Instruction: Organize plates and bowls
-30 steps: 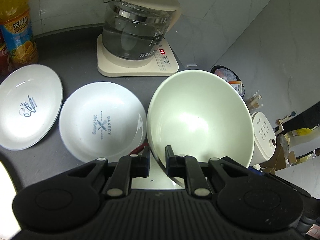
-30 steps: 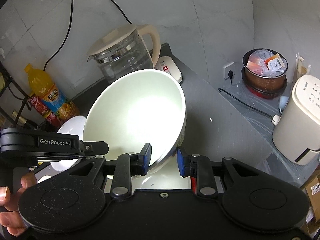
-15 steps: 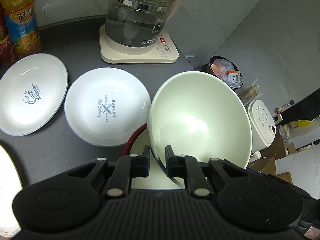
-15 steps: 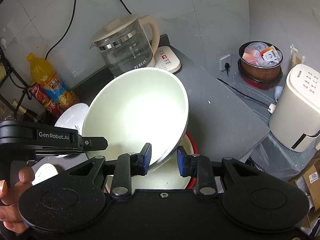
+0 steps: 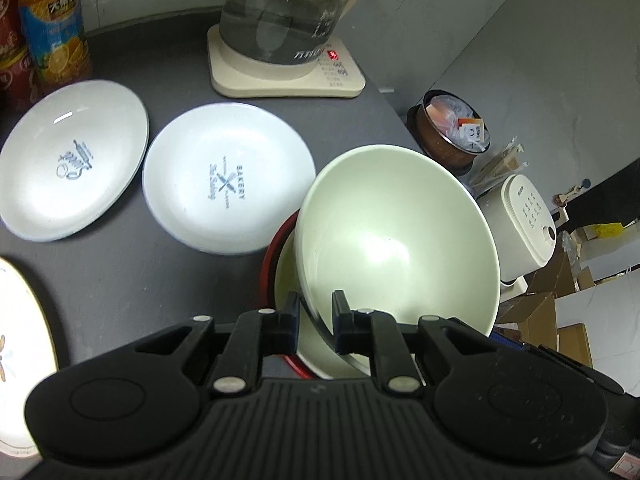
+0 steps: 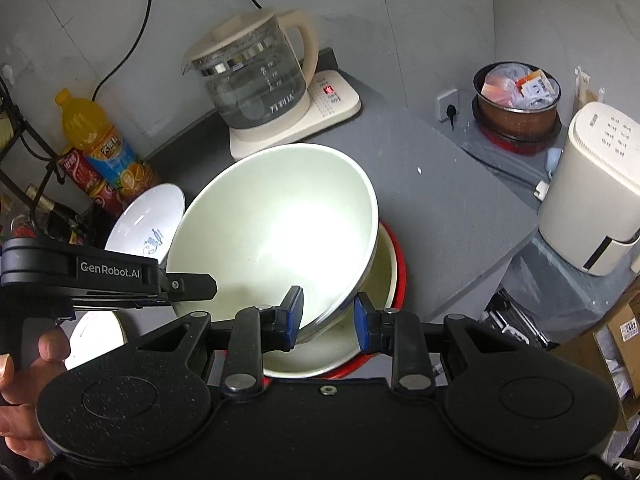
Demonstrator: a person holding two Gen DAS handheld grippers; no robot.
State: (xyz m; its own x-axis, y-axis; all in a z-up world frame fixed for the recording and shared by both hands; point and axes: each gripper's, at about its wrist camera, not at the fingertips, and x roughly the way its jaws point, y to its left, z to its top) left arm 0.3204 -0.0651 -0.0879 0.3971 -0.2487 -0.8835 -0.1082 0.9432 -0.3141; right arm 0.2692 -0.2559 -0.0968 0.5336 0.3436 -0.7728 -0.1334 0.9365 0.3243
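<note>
A large pale green bowl (image 5: 396, 240) hangs tilted, held by both grippers at its near rim. My left gripper (image 5: 316, 314) is shut on that rim. My right gripper (image 6: 326, 316) has its blue pads on either side of the same bowl (image 6: 276, 236). Below it on the dark counter stands a red bowl (image 5: 276, 248) with a cream inside, also in the right wrist view as the red bowl (image 6: 396, 280); the green bowl's low edge dips into it. The left gripper's body (image 6: 108, 276) shows at the left, with a person's hand (image 6: 24, 380) on it.
Two white printed plates (image 5: 228, 178) (image 5: 72, 160) lie side by side on the counter (image 6: 440, 208), and a floral plate (image 5: 16, 340) lies at the near left. A glass kettle (image 5: 280, 12) and a juice bottle (image 5: 52, 20) stand behind. The counter's edge drops off right.
Both grippers have carried the green bowl back toward the near side. The red bowl has come into view under it. The plates and kettle sit farther off in both views.
</note>
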